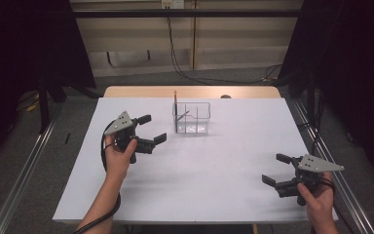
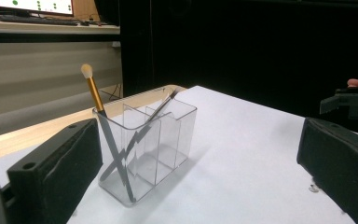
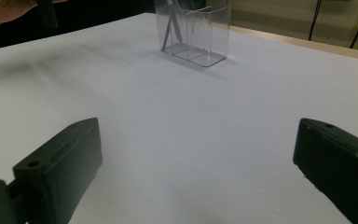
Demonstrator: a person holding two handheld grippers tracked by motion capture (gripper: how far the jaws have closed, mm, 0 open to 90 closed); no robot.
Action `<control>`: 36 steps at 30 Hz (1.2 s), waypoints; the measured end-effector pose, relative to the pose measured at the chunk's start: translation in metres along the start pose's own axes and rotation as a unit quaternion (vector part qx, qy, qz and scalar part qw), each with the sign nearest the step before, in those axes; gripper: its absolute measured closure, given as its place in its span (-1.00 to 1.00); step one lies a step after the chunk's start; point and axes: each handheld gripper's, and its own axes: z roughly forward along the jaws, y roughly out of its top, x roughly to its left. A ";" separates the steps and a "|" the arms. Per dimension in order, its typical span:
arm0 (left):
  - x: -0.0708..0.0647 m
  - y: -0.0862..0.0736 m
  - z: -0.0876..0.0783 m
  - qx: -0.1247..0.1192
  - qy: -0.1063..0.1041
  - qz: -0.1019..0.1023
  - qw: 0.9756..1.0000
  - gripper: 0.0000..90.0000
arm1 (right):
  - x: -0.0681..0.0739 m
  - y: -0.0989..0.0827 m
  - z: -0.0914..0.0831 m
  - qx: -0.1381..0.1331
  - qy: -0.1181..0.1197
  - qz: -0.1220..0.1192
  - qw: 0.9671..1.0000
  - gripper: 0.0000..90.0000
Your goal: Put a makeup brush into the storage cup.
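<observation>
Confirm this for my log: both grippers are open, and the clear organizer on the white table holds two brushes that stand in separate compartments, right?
Not quite. The left gripper view shows both brushes, the gold-handled brush and the slimmer grey brush, crossing inside the same end compartment of the clear organizer. The rest holds: the left gripper and the right gripper are open, and the organizer stands on the white table.

One clear plastic organizer [image 1: 192, 118] stands on the white table [image 1: 199, 185], and the left gripper view shows it divided into three compartments. Two brushes lean crossed in its end compartment: one gold-handled brush [image 2: 103, 122] and one grey brush [image 2: 142, 134]. Two grippers are present, the left gripper [image 1: 152, 129] and the right gripper [image 1: 275, 168], each with two black jaws.
</observation>
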 end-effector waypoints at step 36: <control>-0.002 -0.013 -0.044 0.015 0.013 0.001 1.000 -1.00 | 0.001 0.001 0.002 0.005 0.006 -0.009 1.000 -0.97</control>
